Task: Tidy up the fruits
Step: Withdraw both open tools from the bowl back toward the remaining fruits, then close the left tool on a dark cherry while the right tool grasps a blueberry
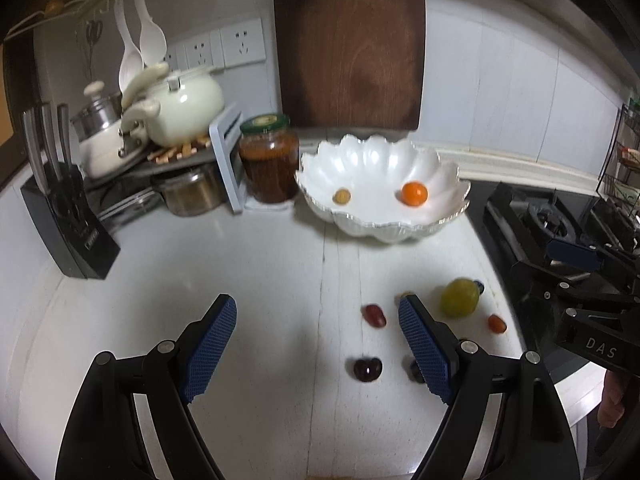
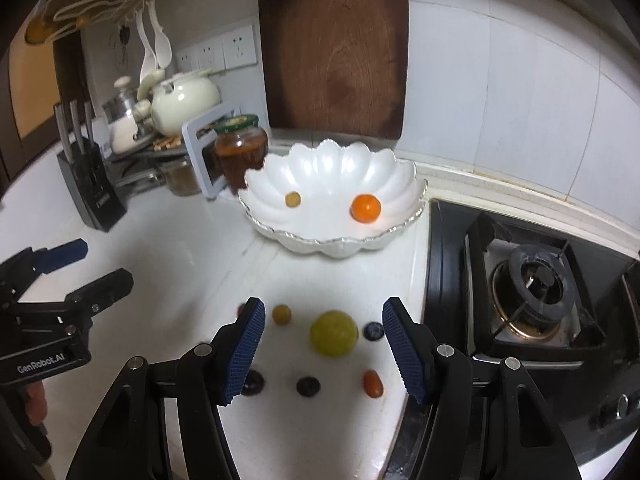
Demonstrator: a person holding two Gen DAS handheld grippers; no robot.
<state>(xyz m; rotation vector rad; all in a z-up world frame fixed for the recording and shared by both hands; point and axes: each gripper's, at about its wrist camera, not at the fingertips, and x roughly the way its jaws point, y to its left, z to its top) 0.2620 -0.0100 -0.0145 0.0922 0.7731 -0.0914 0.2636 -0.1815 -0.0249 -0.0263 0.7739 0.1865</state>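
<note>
Two grippers hovered over white counter [image 1: 200,264], both empty. Left gripper [image 1: 316,320] jaws stood wide apart; right gripper [image 2: 324,320] jaws parted less, nothing between pads. Shell bowl [image 2: 320,168] near cutting board [image 2: 332,48] held orange [image 2: 365,208] and small yellow fruit [image 2: 293,199], apart. Green fruit [image 2: 333,333] lay on counter below bowl, amid blueberry [image 2: 373,331], red tomato [image 2: 373,383], dark cherry [image 1: 367,368].

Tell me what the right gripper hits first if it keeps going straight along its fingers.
Probably the round yellow-green fruit on the white counter, roughly centred between the right gripper's open jaws; depth is uncertain.
</note>
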